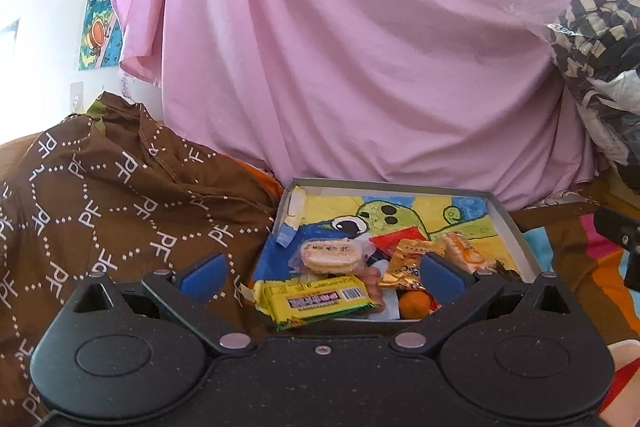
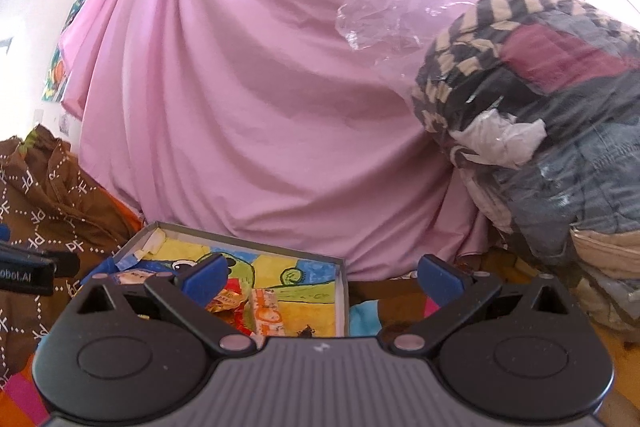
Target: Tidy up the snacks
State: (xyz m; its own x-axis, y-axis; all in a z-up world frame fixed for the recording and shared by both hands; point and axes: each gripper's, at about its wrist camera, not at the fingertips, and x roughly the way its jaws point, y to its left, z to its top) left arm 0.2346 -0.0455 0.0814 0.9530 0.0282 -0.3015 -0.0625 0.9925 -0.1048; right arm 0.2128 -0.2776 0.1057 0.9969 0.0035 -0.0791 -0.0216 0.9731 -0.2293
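On top of a bright striped bedspread (image 1: 600,267) sits a shallow grey cardboard box lid with a cartoon picture inside (image 1: 508,215), landmark for all below. Near end of that lid holds the snacks, piled and touching: one yellow-green wrapped bar (image 1: 316,301) at the front edge, partly hanging over the rim; one clear-wrapped round cracker pack (image 1: 330,257) just behind it; one gold foil sachet (image 1: 404,265); one orange-and-white wrapped snack (image 1: 460,251); one red packet (image 1: 390,241), mostly buried; one small orange fruit (image 1: 415,305) at the front. Far half of the lid is bare.

Left of the lid, a brown cloth printed with white PF letters (image 1: 100,195) bunches against its wall. Behind the lid hangs a pink draped sheet (image 1: 340,67). Right of the lid, a clear plastic bag stuffed with clothes (image 2: 540,107).

Left gripper (image 1: 320,275) hovers over the lid's near end, blue pads spread wide, nothing between them. Right gripper (image 2: 322,277) sits over the lid's right corner, also spread wide and empty.
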